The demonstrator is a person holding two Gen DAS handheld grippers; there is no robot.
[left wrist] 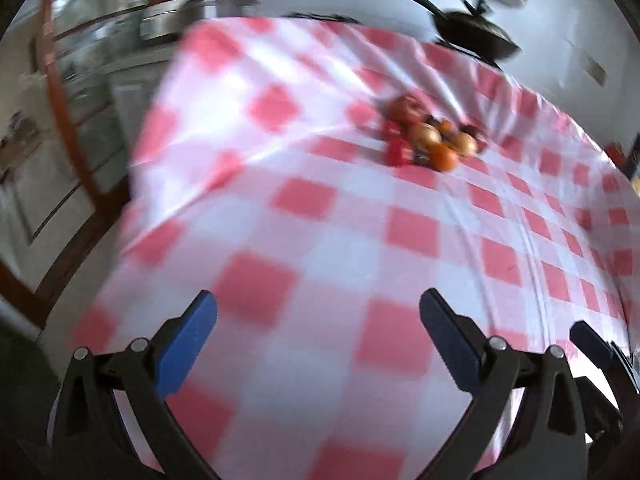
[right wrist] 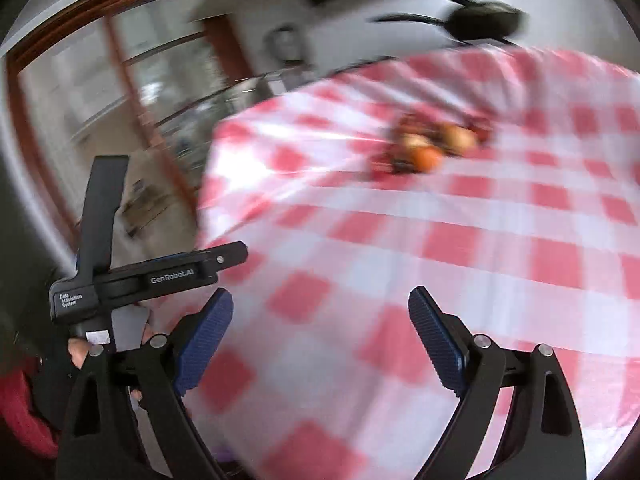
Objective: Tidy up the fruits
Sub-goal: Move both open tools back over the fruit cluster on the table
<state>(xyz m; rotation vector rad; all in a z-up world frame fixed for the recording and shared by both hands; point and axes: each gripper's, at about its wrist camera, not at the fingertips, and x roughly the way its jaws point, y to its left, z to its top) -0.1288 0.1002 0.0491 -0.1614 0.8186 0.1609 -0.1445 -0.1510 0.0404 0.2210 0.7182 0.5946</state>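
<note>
While both grippers are hanging over the near part of the checked tablecloth (left wrist: pixel 320 208), the pile of fruits (left wrist: pixel 430 136) is lying well ahead, up and slightly right of the left gripper (left wrist: pixel 318 332) and likewise of the right gripper (right wrist: pixel 320 328). Both are standing wide and empty (neither looks clearly nearer). The blurred cluster is stretching roughly crosswise.

A table's red-checked cloth (left wrist: pixel 320 216) carries a blurred heap of fruits (left wrist: pixel 432 136).
</note>
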